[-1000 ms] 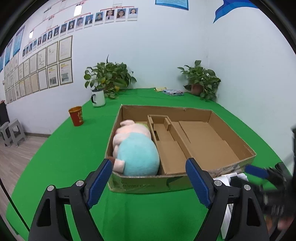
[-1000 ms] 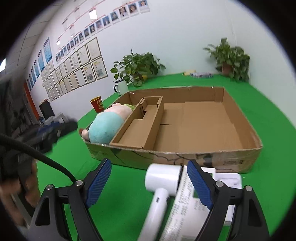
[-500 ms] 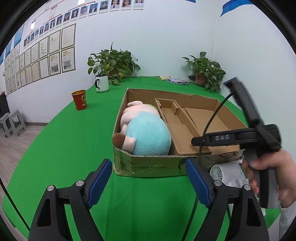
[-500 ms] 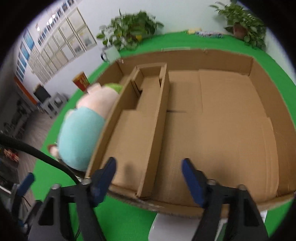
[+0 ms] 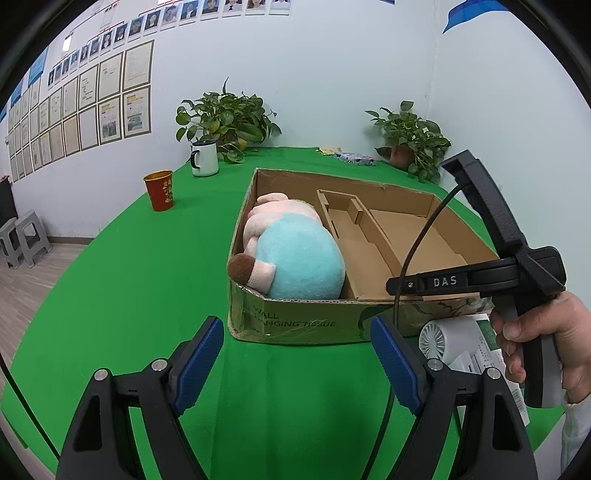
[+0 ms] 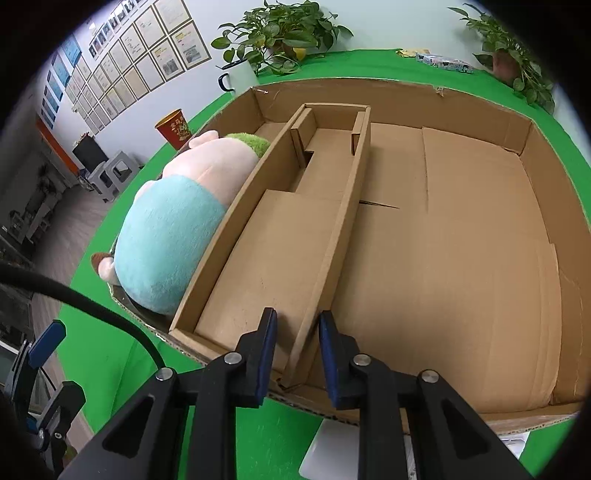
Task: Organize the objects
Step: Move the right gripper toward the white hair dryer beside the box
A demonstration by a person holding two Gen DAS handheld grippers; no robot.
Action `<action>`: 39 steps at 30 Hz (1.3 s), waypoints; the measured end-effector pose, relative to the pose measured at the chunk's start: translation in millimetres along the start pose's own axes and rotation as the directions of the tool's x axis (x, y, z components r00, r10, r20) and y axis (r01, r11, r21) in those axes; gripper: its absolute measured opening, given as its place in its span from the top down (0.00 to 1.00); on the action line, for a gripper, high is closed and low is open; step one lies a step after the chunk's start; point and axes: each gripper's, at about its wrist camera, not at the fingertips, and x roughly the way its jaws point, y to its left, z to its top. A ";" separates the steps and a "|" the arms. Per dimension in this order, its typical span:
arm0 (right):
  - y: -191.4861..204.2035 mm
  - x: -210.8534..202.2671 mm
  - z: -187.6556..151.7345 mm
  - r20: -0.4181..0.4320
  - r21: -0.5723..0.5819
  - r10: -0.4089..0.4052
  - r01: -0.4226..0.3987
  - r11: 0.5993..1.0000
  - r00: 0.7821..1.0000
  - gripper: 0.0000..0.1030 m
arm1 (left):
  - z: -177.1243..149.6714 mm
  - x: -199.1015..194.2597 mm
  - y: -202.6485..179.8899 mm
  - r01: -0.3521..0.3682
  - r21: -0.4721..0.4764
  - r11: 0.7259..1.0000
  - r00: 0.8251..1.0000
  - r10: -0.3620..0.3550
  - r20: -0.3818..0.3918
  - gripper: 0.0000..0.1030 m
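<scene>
The right claw is narrowed around the cardboard divider wall at the near edge of the cardboard box, one blue pad on each side of it. The left claw is wide and holds nothing, over the green bench. The plush toy lies in the left compartment (its blue body toward the near wall). A white hair dryer lies just in front of the box

An office: framed certificates and staff portraits line the wall, potted plants beside a green-covered table.
</scene>
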 end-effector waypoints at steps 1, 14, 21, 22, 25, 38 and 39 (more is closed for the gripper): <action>0.1 0.5 0.5 -0.003 -0.001 0.000 0.000 1.000 1.000 0.79 | 0.7 0.1 -1.0 -0.001 0.001 1.000 1.000 0.001 0.001 0.21; 16.0 -77.1 -40.3 0.367 -0.036 -0.118 0.140 0.989 0.923 0.18 | 6.4 -0.1 1.4 0.020 0.022 1.000 0.999 -0.021 0.041 0.19; 19.1 -92.4 -100.1 0.402 -0.044 -0.060 0.085 0.995 0.913 0.18 | 7.6 3.4 9.5 0.021 -0.019 1.000 0.999 -0.020 0.040 0.19; 21.1 -90.6 -111.1 0.384 -0.052 -0.041 0.066 0.996 0.922 0.18 | 6.6 4.4 8.6 0.021 -0.017 1.000 0.999 -0.020 0.041 0.19; 30.7 -77.4 -129.6 0.330 -0.045 -0.013 0.029 0.999 0.944 0.18 | 4.3 10.7 4.6 0.025 -0.009 1.000 0.999 -0.025 0.026 0.19; 8.4 -62.7 -149.3 0.283 0.013 -0.141 0.143 0.990 0.949 0.18 | -6.9 39.6 -31.2 0.162 0.009 0.987 0.985 -0.161 -0.056 0.19; 6.1 -62.6 -148.2 0.280 0.018 -0.145 0.146 0.989 0.949 0.18 | -8.1 42.5 -34.1 0.180 0.004 0.984 0.982 -0.179 -0.067 0.19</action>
